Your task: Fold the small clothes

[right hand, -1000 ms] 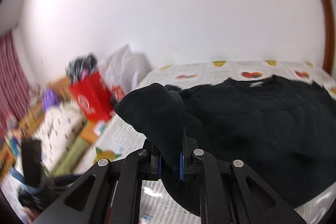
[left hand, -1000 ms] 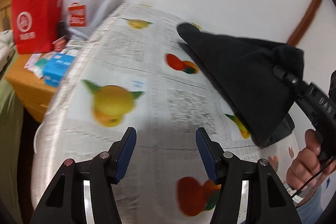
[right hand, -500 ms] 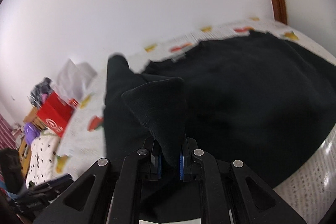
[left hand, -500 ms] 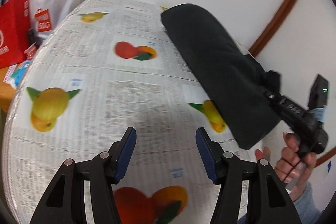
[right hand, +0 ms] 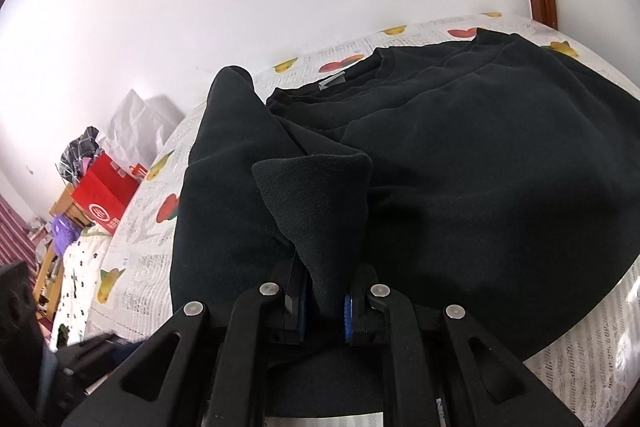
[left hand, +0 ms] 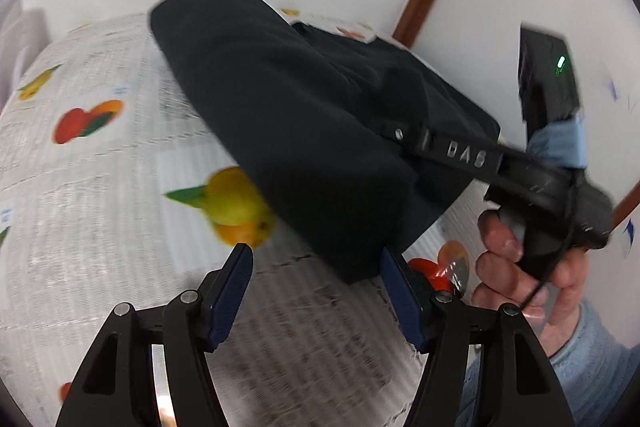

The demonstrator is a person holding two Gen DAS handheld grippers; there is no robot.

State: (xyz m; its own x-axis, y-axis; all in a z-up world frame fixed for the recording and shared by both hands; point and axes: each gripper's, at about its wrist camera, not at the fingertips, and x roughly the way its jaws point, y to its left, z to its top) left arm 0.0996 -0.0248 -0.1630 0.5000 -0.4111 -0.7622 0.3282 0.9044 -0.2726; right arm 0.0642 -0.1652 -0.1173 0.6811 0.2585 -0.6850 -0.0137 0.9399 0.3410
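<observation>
While the right gripper [right hand: 323, 301] keeps its jaws clamped on a cuff [right hand: 320, 195] of the black sweatshirt [right hand: 480, 155], the sleeve has been carried across and now drapes over the body of the garment instead of hanging up off the table as a second ago. The sweatshirt lies spread on the fruit-print tablecloth [left hand: 100, 187], collar toward the wall. Reads as the first sleeve fold nearly laid; the cuff is not yet let go.

The left gripper [left hand: 316, 291] has swung in from bare cloth to the sweatshirt's near edge. Its jaws are opening, nothing pressed between them; the dark hem sits just at the right-hand pad [left hand: 400, 299].

Hard to tell: the left view is smeared by motion. Whether that pad touches the fabric, cannot say. The far sleeve is out of sight. The person's hand [left hand: 524, 267] on the right handle is partly cut off.
</observation>
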